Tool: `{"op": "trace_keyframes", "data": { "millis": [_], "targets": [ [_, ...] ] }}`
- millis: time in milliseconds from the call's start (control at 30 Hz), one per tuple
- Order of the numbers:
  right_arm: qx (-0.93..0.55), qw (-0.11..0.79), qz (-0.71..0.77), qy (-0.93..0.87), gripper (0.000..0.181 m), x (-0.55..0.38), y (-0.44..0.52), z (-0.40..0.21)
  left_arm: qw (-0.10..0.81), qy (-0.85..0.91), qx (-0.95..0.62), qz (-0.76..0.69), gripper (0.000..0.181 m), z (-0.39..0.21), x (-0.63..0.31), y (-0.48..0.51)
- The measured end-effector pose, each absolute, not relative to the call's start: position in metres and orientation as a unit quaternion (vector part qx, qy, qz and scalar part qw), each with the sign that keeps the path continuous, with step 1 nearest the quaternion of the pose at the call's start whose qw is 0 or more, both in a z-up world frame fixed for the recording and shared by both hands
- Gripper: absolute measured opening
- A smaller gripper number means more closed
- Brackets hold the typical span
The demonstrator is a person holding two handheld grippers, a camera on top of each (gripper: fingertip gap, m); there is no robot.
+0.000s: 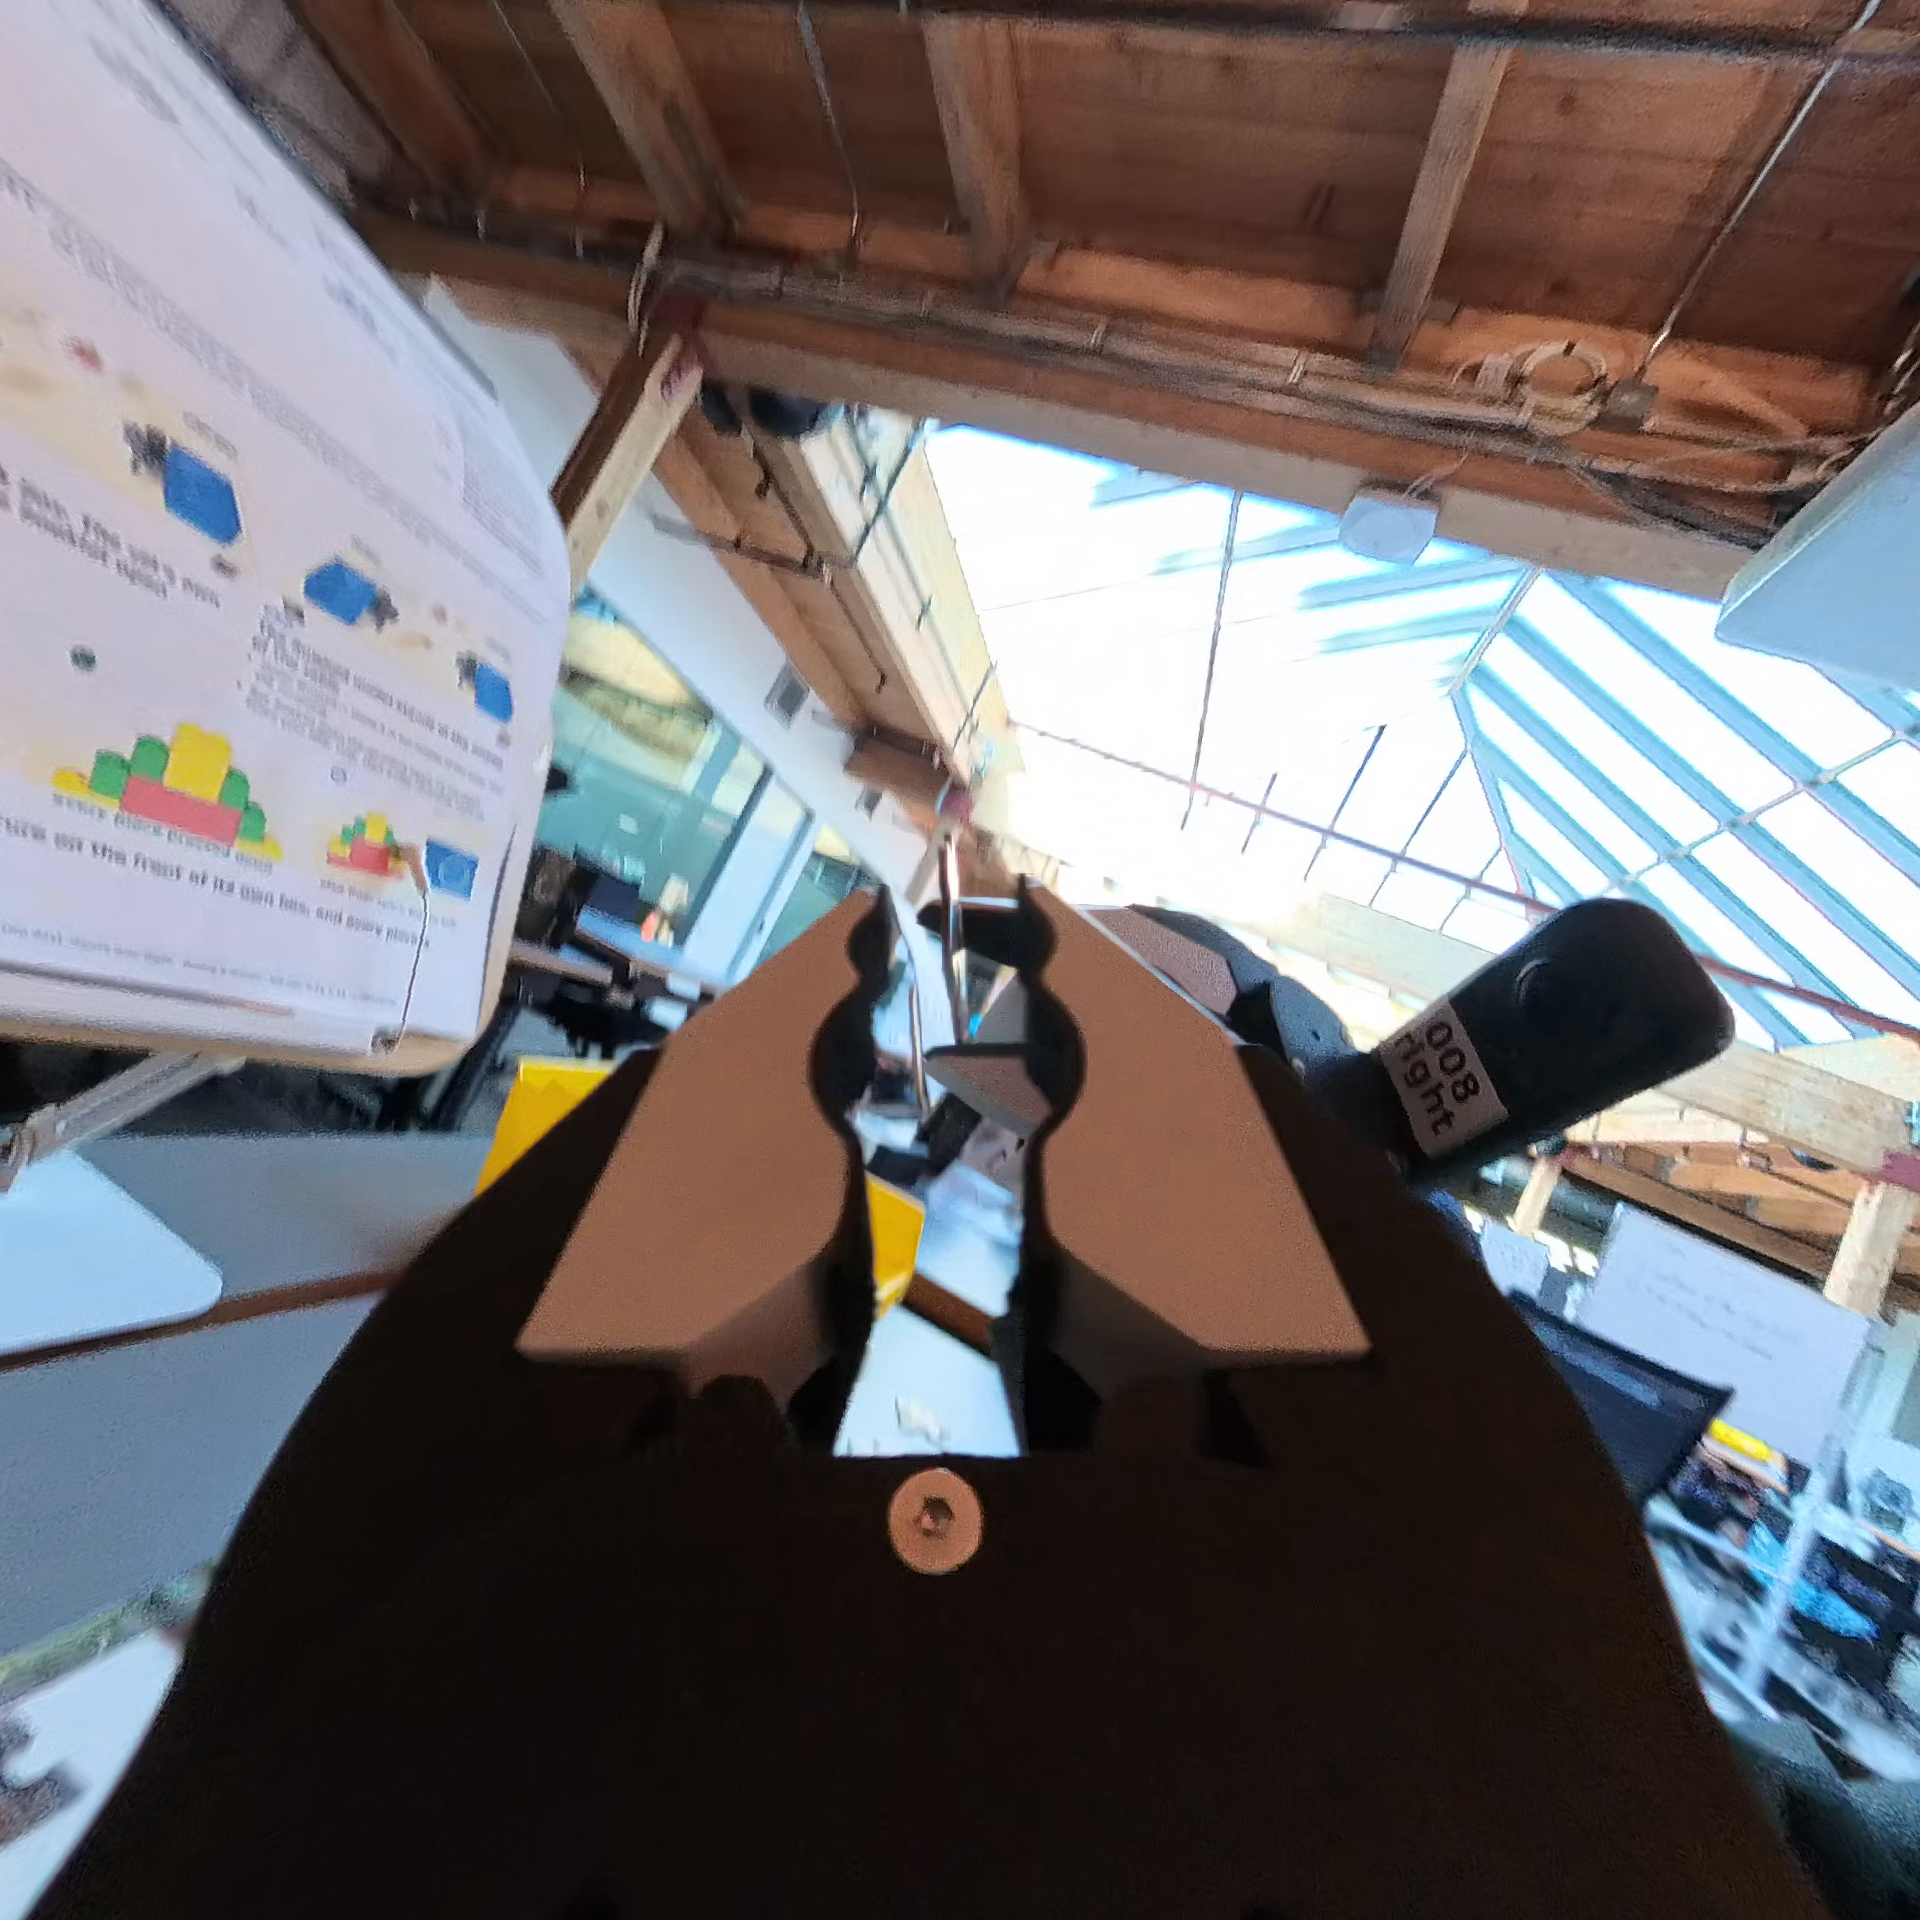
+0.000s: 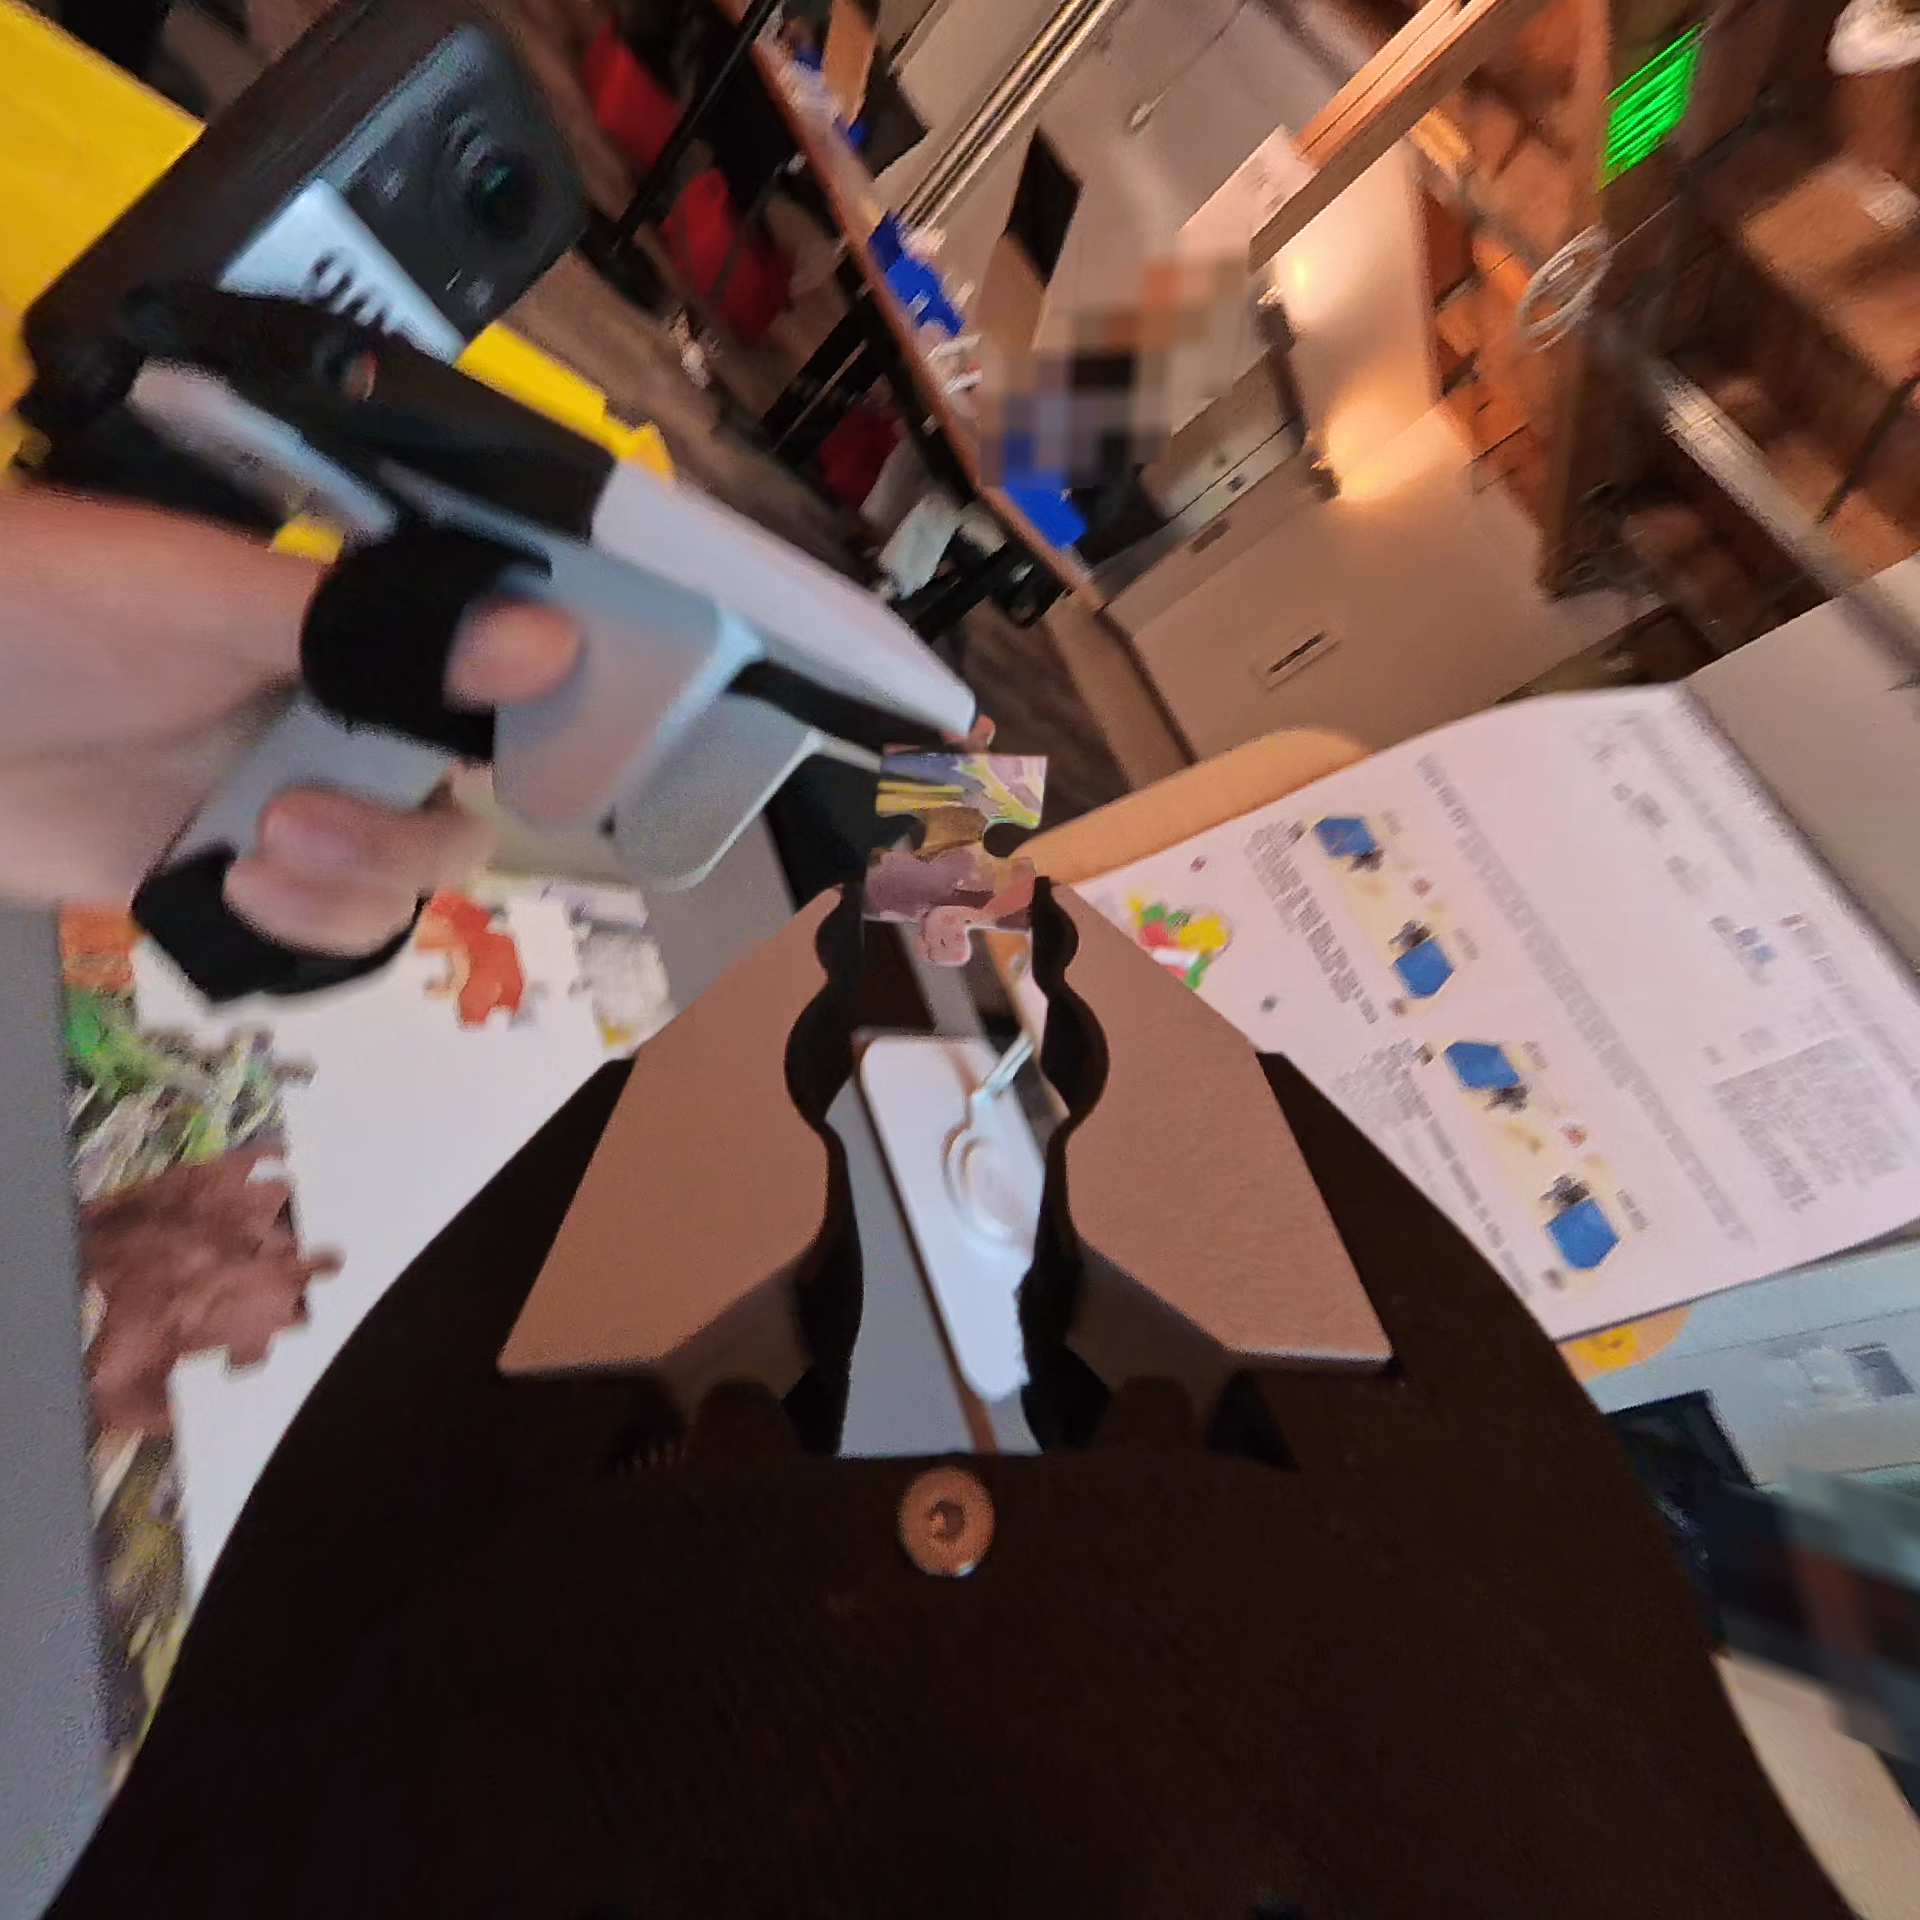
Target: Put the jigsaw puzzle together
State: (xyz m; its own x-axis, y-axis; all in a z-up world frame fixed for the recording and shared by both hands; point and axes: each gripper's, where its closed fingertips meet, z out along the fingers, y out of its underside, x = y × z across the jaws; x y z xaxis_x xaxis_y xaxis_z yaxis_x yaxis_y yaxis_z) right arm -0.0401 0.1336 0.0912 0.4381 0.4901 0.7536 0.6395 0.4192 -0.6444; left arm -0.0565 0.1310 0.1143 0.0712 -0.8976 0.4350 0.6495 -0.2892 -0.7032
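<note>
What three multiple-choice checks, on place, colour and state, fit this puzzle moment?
1. Where is the multicoloured cardboard puzzle piece? A between the right gripper fingertips; B flat on the table; C on the printed paper sheet.
2. What colour is the plastic bin behind the left gripper? A green; B yellow; C purple.
3. How complete is the jigsaw on the white board? A finished; B not begun; C partly assembled.
A: the tips flank it in mid-air. B: yellow shows upper left. C: pieced patches, bare gaps.
</note>
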Motion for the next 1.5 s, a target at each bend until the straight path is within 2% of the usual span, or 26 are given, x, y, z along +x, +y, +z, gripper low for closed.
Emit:
{"op": "trace_keyframes", "data": {
  "millis": [100,200,500,1100,1500],
  "targets": [
    [-0.617,0.551,0.006,-0.562,0.032,-0.009,0.135,0.050,0.528,0.186,-0.521,-0.644,0.047,0.099,-0.044,0.145],
    [-0.573,0.546,0.039,-0.610,0.032,0.001,0.125,0.034,0.412,0.263,-0.622,-0.612,0.051,0.058,-0.021,0.146],
    [-0.562,0.500,0.049,-0.657,0.032,-0.004,0.118,0.008,0.211,0.286,-0.634,-0.687,0.014,0.015,-0.004,0.125],
    [-0.589,0.467,0.092,-0.653,0.031,0.002,0.121,-0.012,0.177,0.335,-0.652,-0.656,0.000,-0.009,-0.008,0.120],
    [-0.607,0.438,0.130,-0.650,0.032,0.007,0.123,-0.033,0.150,0.325,-0.666,-0.654,0.000,-0.026,-0.008,0.125]
  ]
}}
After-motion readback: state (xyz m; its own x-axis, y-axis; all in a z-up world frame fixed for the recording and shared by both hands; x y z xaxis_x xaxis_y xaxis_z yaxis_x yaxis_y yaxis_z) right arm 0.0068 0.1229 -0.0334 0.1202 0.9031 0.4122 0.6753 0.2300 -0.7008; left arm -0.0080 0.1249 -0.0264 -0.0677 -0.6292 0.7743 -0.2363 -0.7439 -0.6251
